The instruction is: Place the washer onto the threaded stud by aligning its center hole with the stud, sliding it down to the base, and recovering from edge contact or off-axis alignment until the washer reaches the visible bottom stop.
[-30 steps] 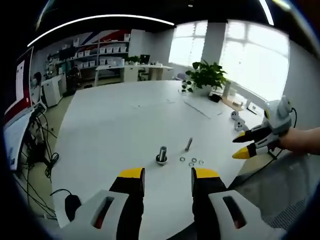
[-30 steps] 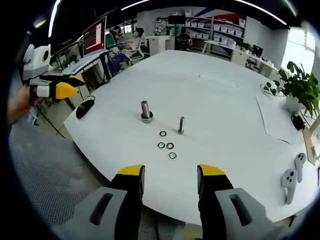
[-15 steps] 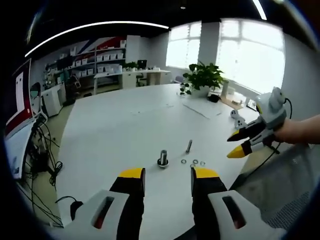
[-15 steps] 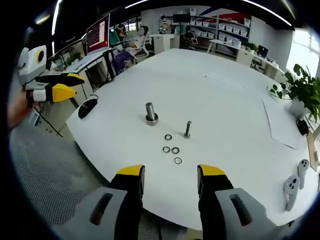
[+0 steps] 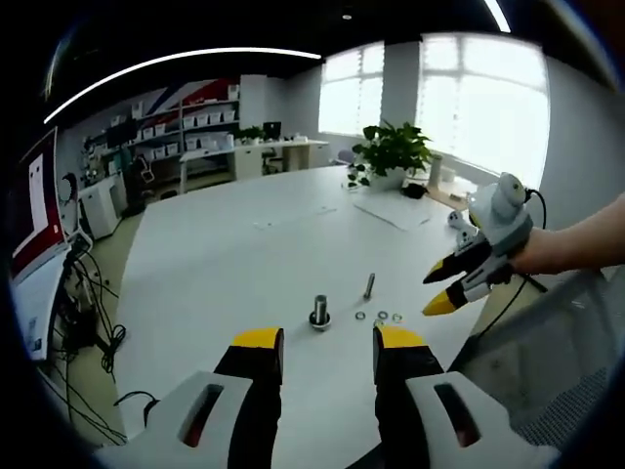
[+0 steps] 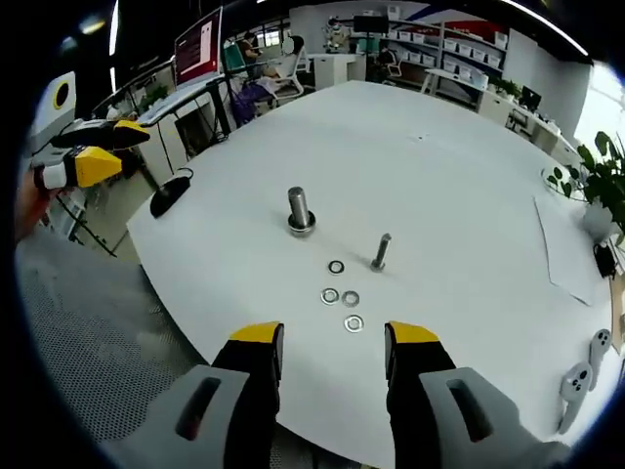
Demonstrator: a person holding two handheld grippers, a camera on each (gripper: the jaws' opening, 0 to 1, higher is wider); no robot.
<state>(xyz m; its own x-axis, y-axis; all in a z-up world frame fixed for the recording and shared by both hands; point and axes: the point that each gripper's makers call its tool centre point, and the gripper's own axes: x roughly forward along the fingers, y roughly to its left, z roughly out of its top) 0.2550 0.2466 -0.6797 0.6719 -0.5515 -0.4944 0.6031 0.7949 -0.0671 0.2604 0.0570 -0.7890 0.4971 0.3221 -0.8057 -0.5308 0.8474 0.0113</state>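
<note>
On the white table (image 6: 410, 176) a thick threaded stud (image 6: 299, 211) stands upright on its round base, also seen in the left gripper view (image 5: 318, 313). A thinner bolt (image 6: 380, 252) (image 5: 368, 286) stands beside it. Several loose washers (image 6: 341, 296) (image 5: 381, 317) lie flat near the table edge. My right gripper (image 6: 322, 337) is open and empty, hovering just short of the washers; it appears from the right in the left gripper view (image 5: 441, 285). My left gripper (image 5: 317, 342) is open and empty, back from the stud; it appears at the left edge of the right gripper view (image 6: 83, 151).
A black mouse (image 6: 169, 196) lies at the table's corner. Two white controllers (image 6: 586, 366) rest at the far right, with a sheet of paper (image 6: 571, 249) and a potted plant (image 5: 391, 154) beyond. Desks, shelves and monitors line the room.
Both views have shifted with the hands. The right gripper has come closer over the washers, and in the left gripper view it has moved inward toward the table. Nothing on the table has moved.
</note>
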